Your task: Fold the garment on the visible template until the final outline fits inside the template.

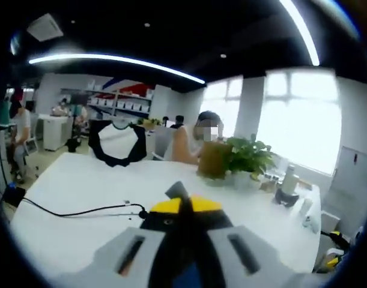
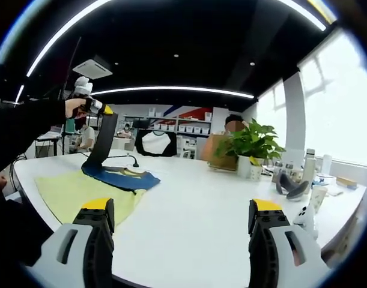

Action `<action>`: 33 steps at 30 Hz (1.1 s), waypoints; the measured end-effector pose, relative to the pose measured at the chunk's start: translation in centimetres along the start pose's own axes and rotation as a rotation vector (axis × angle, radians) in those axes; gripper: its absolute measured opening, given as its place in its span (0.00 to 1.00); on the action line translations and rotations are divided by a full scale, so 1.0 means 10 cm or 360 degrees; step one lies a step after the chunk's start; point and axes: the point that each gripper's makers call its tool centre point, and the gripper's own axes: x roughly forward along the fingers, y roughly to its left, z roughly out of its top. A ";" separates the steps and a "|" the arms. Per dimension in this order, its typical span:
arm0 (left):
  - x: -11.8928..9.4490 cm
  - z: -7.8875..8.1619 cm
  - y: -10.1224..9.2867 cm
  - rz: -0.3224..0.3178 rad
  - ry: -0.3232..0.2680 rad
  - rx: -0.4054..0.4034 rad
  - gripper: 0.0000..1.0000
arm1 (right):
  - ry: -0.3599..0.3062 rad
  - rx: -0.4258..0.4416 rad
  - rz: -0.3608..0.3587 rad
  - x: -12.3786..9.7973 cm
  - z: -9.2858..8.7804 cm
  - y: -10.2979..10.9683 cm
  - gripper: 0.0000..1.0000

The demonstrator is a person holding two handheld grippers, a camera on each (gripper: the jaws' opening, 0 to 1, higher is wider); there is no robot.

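A dark blue garment [image 2: 120,176] lies partly on a yellow-green template [image 2: 75,195] at the left of the white table [image 2: 201,204]. One end of it rises in a dark strip [image 2: 103,141] to my left gripper [image 2: 98,108], which a person's hand holds well above the table. In the left gripper view, the left gripper [image 1: 184,204] has its yellow-tipped jaws shut, with dark cloth [image 1: 177,249] hanging between them. My right gripper [image 2: 183,210] is open near the table's front edge, nothing between its jaws, to the right of the template.
A potted plant [image 2: 252,147] and a brown bag [image 2: 216,153] stand at the far side, with bottles and small items [image 2: 294,180] to the right. A black cable [image 1: 81,210] runs over the table. People sit behind, near shelves.
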 end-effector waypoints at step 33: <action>0.47 -1.16 -0.49 -0.0134 0.0227 0.0046 0.03 | 0.0009 0.0006 -0.0007 -0.01 -0.02 -0.01 0.96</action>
